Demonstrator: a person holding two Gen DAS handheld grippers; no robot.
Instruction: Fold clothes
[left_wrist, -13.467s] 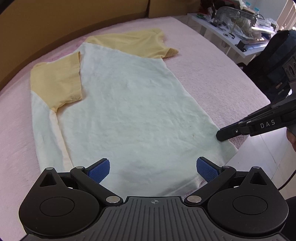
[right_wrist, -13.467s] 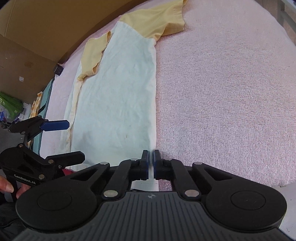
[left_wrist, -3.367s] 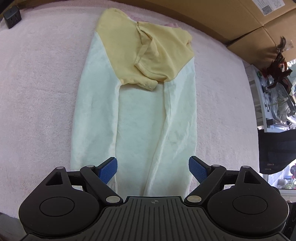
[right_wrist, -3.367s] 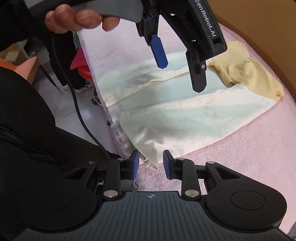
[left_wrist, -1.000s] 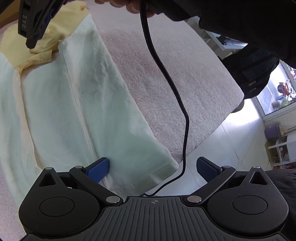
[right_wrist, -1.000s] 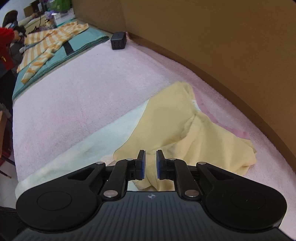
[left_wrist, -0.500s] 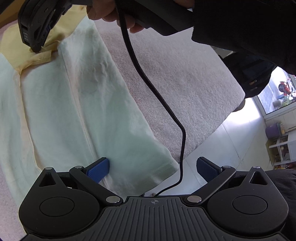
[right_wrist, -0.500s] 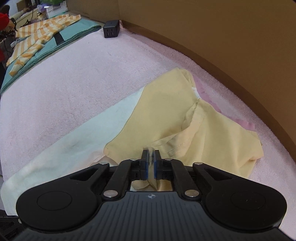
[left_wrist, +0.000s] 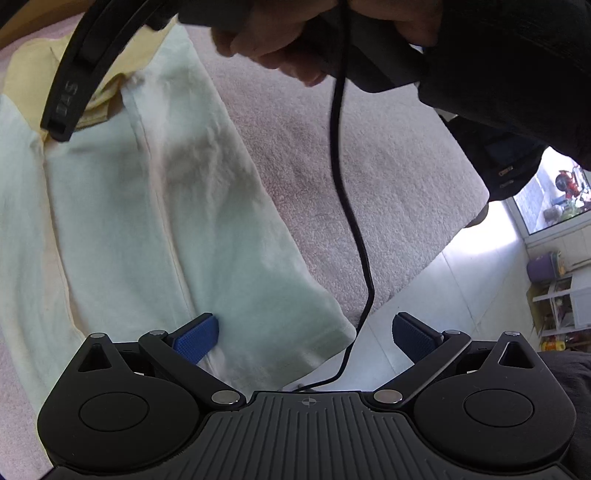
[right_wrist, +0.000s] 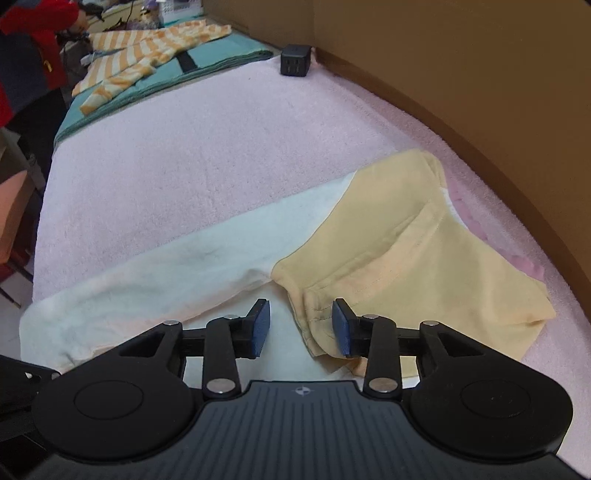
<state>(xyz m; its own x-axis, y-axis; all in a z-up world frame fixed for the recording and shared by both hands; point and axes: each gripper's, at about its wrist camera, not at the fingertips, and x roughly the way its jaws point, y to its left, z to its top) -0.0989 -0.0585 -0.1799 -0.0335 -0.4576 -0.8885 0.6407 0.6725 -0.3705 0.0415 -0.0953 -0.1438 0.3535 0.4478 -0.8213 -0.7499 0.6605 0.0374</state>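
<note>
We see a pale shirt (left_wrist: 122, 206) with yellow sleeves (right_wrist: 417, 243), folded into a long strip across a pink-covered surface (right_wrist: 192, 147). Our left hand-held gripper (left_wrist: 302, 330) is spread wide over the hem at the surface's near edge. Our right hand-held gripper (right_wrist: 301, 326) is spread just above the bunched yellow sleeve near the far edge, pinching nothing. A black cable (left_wrist: 347, 192) hangs from our right hand (left_wrist: 295, 40).

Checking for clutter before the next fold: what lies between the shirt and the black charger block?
In the right wrist view, only bare pink towel lies between the shirt and the charger block.
</note>
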